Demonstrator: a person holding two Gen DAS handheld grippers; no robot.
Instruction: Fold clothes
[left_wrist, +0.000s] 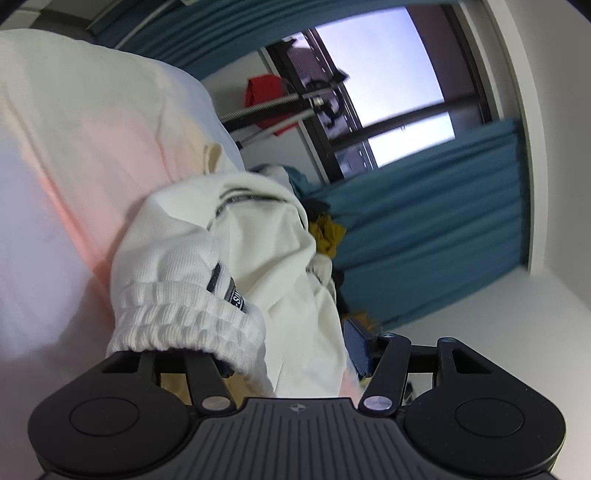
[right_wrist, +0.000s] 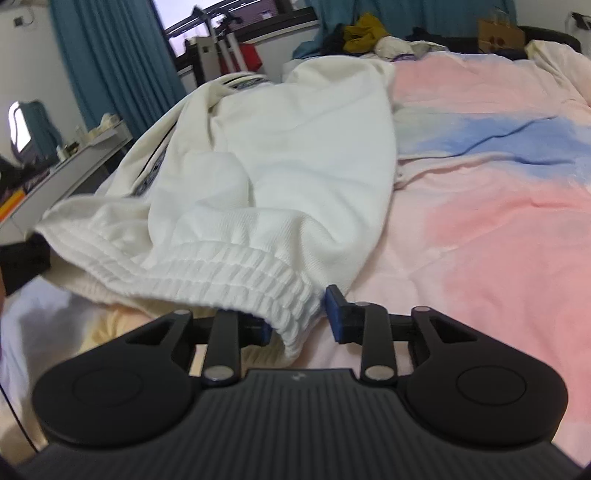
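Observation:
White sweatpants (right_wrist: 280, 147) lie spread on the pink and blue bedspread (right_wrist: 480, 206), with the ribbed elastic waistband (right_wrist: 236, 269) nearest me. My right gripper (right_wrist: 299, 321) is open at the waistband's right corner. The bunched elastic sits between its blue pads (right_wrist: 337, 315) and covers most of the left one. My left gripper (left_wrist: 288, 354) is rolled sideways and open wide. The waistband's other end (left_wrist: 184, 314) is draped over its left finger, which is hidden. Trouser cloth fills the gap up to its blue right pad (left_wrist: 356, 347). A dark printed stripe (left_wrist: 236, 199) runs down the leg.
A heap of yellow and dark clothes (right_wrist: 362, 33) lies at the far end of the bed, with a paper bag (right_wrist: 500, 35) beside it. Teal curtains (right_wrist: 118, 55) and a window stand beyond. A desk (right_wrist: 74, 162) runs along the left of the bed.

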